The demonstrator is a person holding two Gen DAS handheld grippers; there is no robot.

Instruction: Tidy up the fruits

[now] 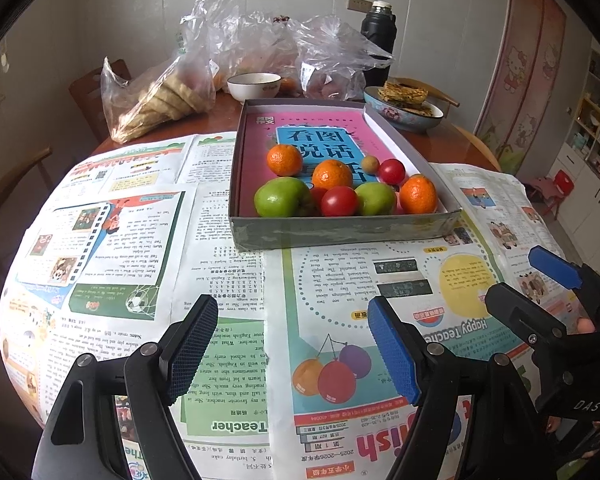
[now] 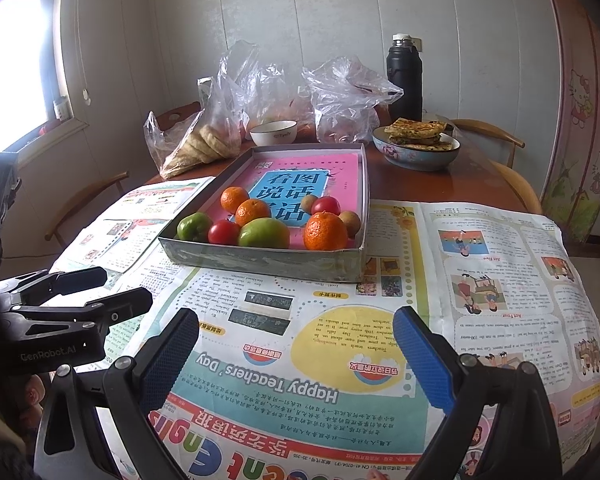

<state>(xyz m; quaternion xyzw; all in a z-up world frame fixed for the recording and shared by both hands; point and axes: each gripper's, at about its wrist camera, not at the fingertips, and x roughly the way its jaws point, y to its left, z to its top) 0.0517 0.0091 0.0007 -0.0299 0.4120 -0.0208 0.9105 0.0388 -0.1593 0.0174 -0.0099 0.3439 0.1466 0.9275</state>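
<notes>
Showing only rightward: second longan point(image 2: 349, 218); both grippers' fingers point(image 1: 194, 350) point(image 2: 168, 360) apart, empty.

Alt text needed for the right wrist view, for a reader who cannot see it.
A shallow cardboard box on a newspaper-covered table holds three oranges, green fruits, red tomatoes and small brown fruits over a pink book. The open, empty right tool hovers over the newspaper in front of it, with the left tool at the left edge. Plastic bags, bowls and a black flask stand behind.

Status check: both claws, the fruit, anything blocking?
Left claw open, empty. Right claw open, empty. Fruit all in shallow box, untouched. Bare newspaper ahead, nothing blocking.
</notes>
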